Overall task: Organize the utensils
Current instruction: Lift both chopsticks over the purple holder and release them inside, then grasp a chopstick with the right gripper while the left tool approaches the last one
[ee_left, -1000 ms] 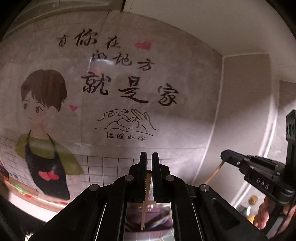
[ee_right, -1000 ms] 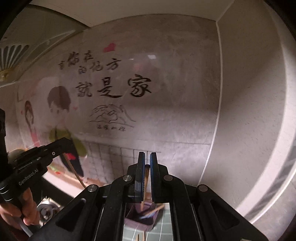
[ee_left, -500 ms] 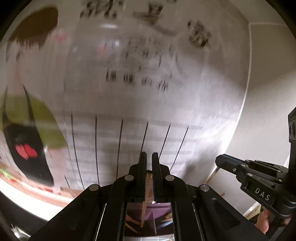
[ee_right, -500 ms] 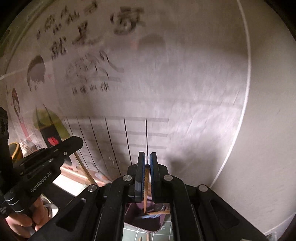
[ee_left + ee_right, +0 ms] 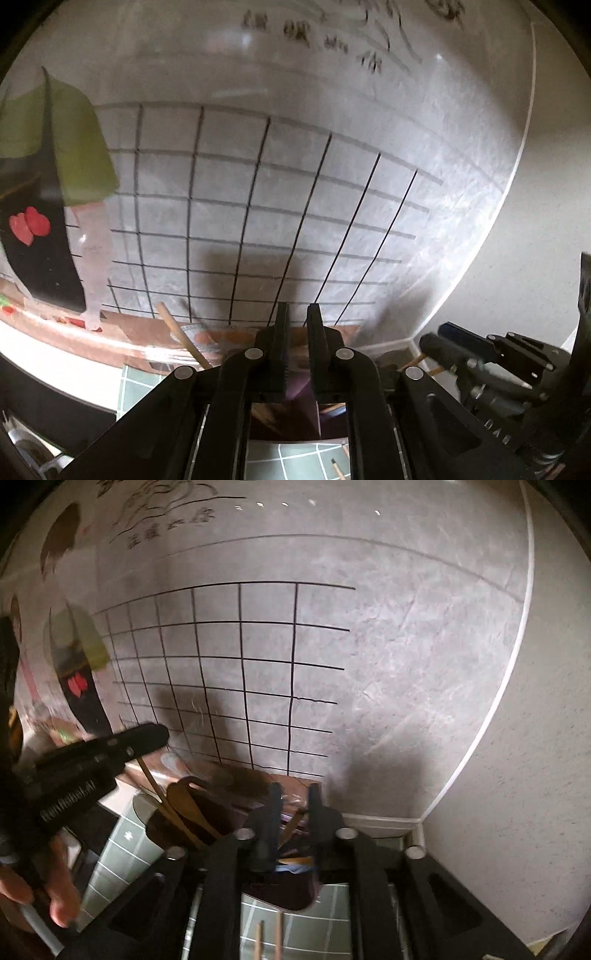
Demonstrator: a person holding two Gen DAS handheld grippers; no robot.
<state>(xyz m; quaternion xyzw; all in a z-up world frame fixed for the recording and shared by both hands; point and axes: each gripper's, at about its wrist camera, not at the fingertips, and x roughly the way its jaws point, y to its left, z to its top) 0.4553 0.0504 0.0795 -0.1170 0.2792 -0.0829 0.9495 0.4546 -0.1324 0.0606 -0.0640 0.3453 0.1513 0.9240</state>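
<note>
In the left wrist view my left gripper [image 5: 297, 317] has its jaws slightly apart with nothing between them, just above a dark purple holder [image 5: 299, 391]. A wooden chopstick [image 5: 183, 339] leans out of the holder at left. In the right wrist view my right gripper [image 5: 293, 797] is open a little and empty, over the dark purple holder [image 5: 280, 890], which has several wooden utensils [image 5: 188, 808] standing in it. The left gripper [image 5: 122, 746] shows at left in that view, blurred. Two chopsticks [image 5: 277, 934] lie on the green mat below.
A green gridded mat [image 5: 125, 845] covers the counter. The grey tiled wall with a printed grid [image 5: 240, 672] stands right behind the holder, and a side wall [image 5: 517, 775] closes the corner at right. The right gripper's body [image 5: 498, 362] is at the left view's right edge.
Both grippers tilted down toward the holder. The chopstick each held between its jaws is gone from the jaws, which now stand slightly apart.
</note>
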